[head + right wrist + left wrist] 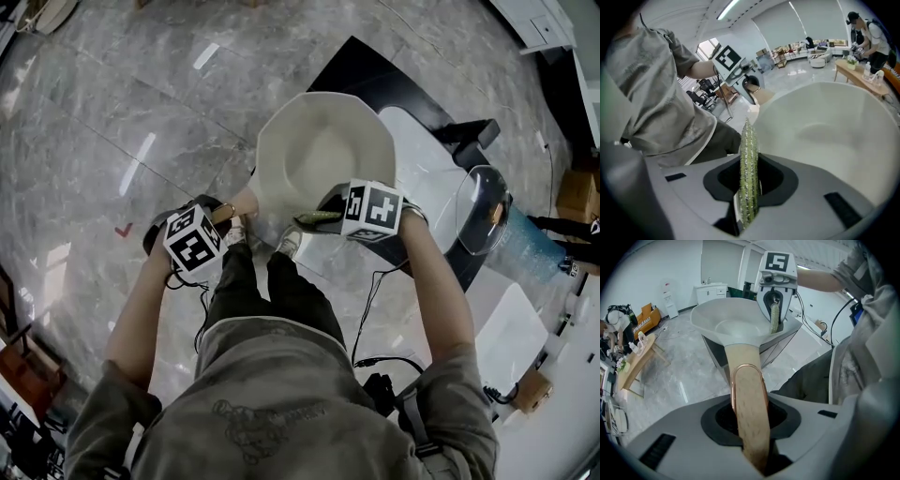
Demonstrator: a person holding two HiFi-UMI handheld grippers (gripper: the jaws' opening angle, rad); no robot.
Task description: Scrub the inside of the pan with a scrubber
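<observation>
A white pan (323, 155) is held up in the air in front of me, its inside facing up. Its tan wooden handle (749, 404) with a copper rim runs back between the jaws of my left gripper (220, 220), which is shut on it. My right gripper (328, 217) is shut on a thin green scrubber (749, 178), seen edge-on. The scrubber (317, 220) is at the pan's near rim, beside the handle's base. In the left gripper view the right gripper (776, 310) hangs over the pan's (736, 324) far rim, scrubber pointing down.
Below the pan lies a black table (375, 84) with a white board and a clear glass lid (483, 208) at its right. My legs are under the grippers on a grey marble floor. A low wooden table (633, 362) and people are far off.
</observation>
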